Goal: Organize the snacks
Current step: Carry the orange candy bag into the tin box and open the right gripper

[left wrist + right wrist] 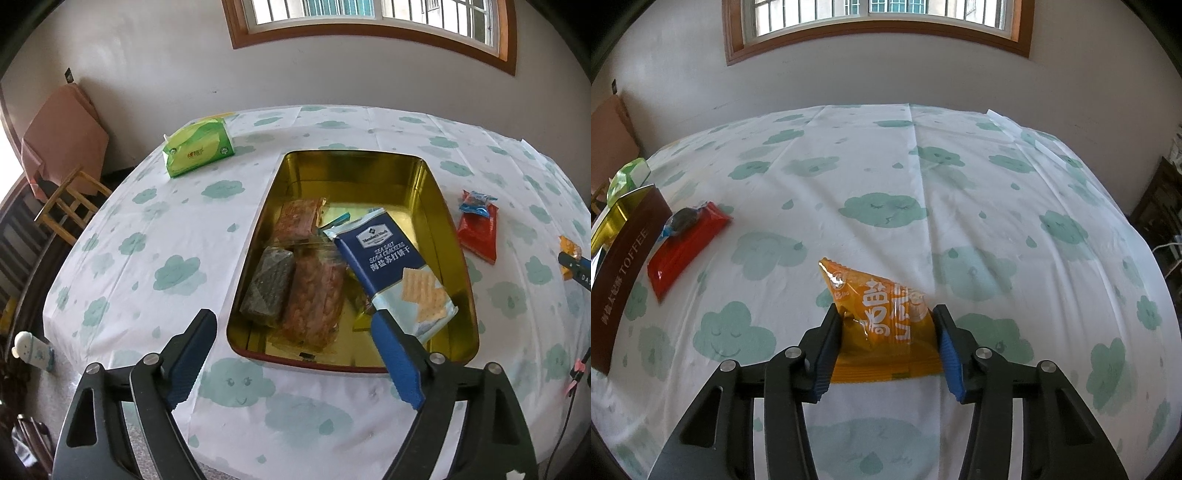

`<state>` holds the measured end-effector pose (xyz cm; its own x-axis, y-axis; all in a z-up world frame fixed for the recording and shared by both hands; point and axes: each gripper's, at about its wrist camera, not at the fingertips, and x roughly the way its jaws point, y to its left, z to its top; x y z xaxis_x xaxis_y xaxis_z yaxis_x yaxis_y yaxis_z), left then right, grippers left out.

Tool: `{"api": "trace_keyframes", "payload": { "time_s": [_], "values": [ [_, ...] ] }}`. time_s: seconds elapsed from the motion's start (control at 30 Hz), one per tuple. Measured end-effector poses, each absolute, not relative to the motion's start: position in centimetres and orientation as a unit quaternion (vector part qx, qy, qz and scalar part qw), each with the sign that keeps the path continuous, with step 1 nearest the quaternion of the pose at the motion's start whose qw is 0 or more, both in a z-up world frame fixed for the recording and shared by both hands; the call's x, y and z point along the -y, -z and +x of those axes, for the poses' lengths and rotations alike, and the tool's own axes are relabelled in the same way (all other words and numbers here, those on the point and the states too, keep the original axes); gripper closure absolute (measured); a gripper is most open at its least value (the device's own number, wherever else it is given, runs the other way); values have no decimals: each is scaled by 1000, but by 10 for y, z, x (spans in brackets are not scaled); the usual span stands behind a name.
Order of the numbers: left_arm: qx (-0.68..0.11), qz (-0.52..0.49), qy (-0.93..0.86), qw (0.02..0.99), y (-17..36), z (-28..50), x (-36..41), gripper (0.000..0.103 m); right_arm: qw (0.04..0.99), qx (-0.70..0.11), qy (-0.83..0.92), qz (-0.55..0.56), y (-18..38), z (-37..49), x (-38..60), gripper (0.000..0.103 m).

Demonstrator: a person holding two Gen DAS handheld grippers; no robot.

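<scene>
One gold-lined toffee tin [436, 221] holds a blue soda cracker pack [391, 266], a dark bar and two reddish packets. Outside it lie three snacks: a red packet [683, 247] with a small blue candy at its far end, and an orange packet [882, 325]. The cloud-print tablecloth [886, 177] spreads bare toward the far edge. The left gripper [293, 325] gapes wide over the tin's near rim, holding nothing. The right gripper [886, 317] has its pads against both sides of the orange packet.

Tin [432, 206] far half bare, near half packed with snack packs, cracker pack [395, 273] slanting across its right side, counter [960, 177] open right of tin, red packet [685, 247] just beside tin wall, tissue pack [199, 147] at far left.
</scene>
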<state>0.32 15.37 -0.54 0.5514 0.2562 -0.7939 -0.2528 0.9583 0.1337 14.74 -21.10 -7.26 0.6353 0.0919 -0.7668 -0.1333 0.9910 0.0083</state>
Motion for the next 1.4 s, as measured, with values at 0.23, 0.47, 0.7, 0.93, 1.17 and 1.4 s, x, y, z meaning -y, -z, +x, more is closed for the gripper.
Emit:
{"api": "trace_keyframes", "payload": {
  "time_s": [0.23, 0.47, 0.7, 0.93, 1.17, 1.4],
  "values": [
    [-449, -17, -140, 882, 6, -1, -163, 13, 910, -405, -77, -37, 56, 136, 192, 54],
    [-441, -22, -145, 885, 4, -5, -171, 8, 910, -391, -135, -36, 34, 119, 146, 54],
    [-435, -35, -170, 884, 0, -13, -193, 7, 902, -371, -216, -47, 10, 93, 78, 54],
    [-439, -44, -193, 876, 3, -21, -215, 7, 886, -362, -284, -62, -2, 69, 21, 54],
    [-445, -50, -207, 870, 9, -24, -229, 7, 871, -363, -320, -87, -2, 53, -19, 54],
    [-449, -54, -211, 866, 12, -26, -236, 7, 860, -370, -336, -103, 4, 50, -43, 54]
  ]
}}
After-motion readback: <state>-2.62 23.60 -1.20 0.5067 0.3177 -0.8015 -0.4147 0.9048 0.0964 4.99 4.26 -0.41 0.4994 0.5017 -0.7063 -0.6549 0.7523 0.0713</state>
